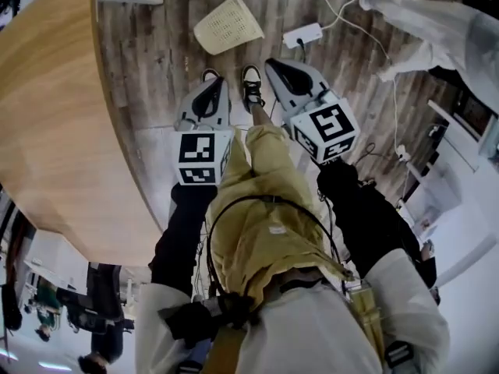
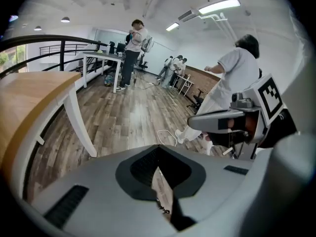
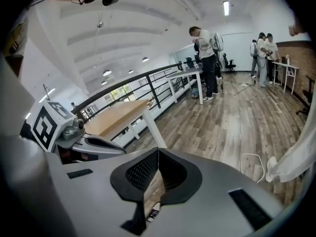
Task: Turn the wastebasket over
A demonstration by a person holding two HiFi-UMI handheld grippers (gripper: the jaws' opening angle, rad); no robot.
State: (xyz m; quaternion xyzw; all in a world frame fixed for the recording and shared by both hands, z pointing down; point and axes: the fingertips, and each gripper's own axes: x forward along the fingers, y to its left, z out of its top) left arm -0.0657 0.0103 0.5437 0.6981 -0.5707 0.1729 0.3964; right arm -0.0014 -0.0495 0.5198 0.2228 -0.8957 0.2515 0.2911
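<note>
Two tongs show in the head view, both pointing down at the wood floor: the left tongs [image 1: 213, 84] beside the person's shoe [image 1: 251, 84], the right tongs [image 1: 274, 65] on the shoe's other side. Ahead of them, apart from both, the cream wastebasket [image 1: 228, 24] lies on its side on the floor. Its long axis runs from lower left to upper right, and the broader end is turned toward the white power strip [image 1: 302, 34]. I cannot tell which end is the mouth. The curved wooden tabletop [image 1: 54, 115] fills the left.

From the left gripper view, the left tongs [image 2: 157, 148] have their tips closed together, with only floor seen past them. The right tongs [image 2: 232, 122] hang just beside, and the tabletop [image 2: 24, 98] stands at the left.

From the right gripper view, the right tongs [image 3: 157, 153] are likewise closed with nothing held.
</note>
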